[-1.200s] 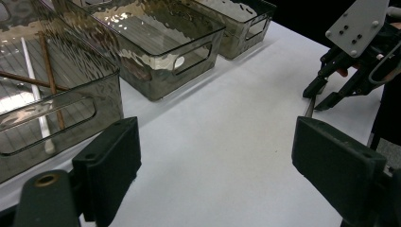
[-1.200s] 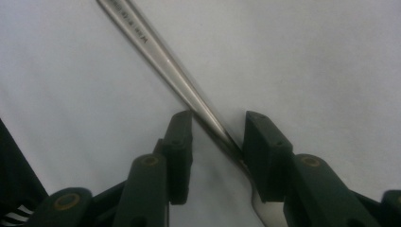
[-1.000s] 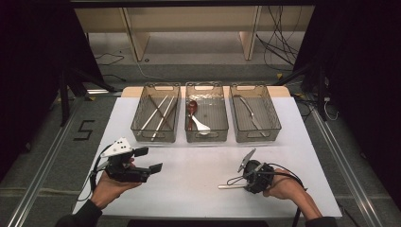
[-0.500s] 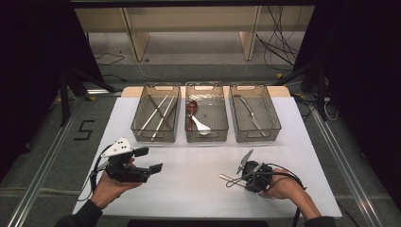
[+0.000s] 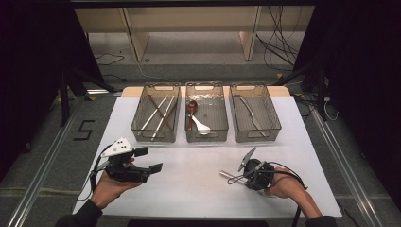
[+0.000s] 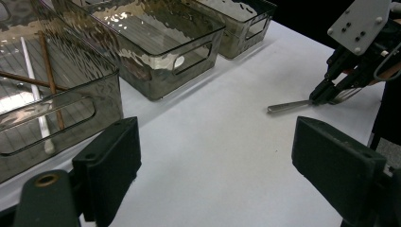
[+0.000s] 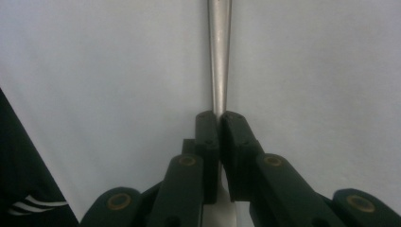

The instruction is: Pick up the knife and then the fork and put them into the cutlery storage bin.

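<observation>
High view: a metal utensil (image 5: 228, 175) is being clamped by the right tool (image 5: 247, 176) low over the white counter (image 5: 198, 189), near its front edge, its handle pointing left. The left tool (image 5: 149, 161) is being held apart, with nothing between its jaws, at the front left. 3 clear bins (image 5: 206, 116) are standing in a row at the back.

Left gripper view: the left tool (image 6: 215, 161) is being held wide apart over bare counter (image 6: 213, 156); the utensil (image 6: 289, 106) is being gripped farther off.

Right gripper view: the jaws, having just been closing, are being pressed together on the utensil (image 7: 219, 56), whose handle is running straight ahead.
</observation>
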Demonstrator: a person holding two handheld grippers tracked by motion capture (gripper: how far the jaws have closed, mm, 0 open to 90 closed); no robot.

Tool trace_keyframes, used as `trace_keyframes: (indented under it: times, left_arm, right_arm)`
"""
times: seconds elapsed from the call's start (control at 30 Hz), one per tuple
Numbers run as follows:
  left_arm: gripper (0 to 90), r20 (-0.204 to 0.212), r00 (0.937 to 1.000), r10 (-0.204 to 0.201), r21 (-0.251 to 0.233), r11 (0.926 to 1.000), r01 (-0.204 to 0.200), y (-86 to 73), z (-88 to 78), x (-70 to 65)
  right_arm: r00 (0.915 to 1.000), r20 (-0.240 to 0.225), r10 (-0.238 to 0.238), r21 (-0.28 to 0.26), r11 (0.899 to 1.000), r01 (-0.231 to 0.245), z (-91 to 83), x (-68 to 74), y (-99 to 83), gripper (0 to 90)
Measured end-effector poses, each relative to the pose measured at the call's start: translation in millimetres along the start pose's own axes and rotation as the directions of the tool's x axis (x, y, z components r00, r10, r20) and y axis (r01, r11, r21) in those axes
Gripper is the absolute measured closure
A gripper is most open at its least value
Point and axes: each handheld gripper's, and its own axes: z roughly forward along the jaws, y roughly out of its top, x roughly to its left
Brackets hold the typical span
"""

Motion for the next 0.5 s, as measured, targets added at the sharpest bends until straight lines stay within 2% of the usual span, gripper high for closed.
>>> trace_keyframes:
  times: [0.23, 0.5]
  left_arm:
    - [16.0, 0.000, 1.0000, 0.000, 0.000, 1.0000, 0.000, 0.0, 0.1, 0.0]
    - [16.0, 0.000, 1.0000, -0.002, -0.002, 1.0000, 0.002, -0.1, 0.3, -0.2]
  right_arm:
    - [0.9972, 0.013, 0.073, -0.090, 0.993, -0.072, -13.6, -9.5, -3.8, 85.8]
    - [0.9887, 0.039, 0.145, -0.189, 0.973, -0.135, -24.4, -19.5, -8.2, 85.7]
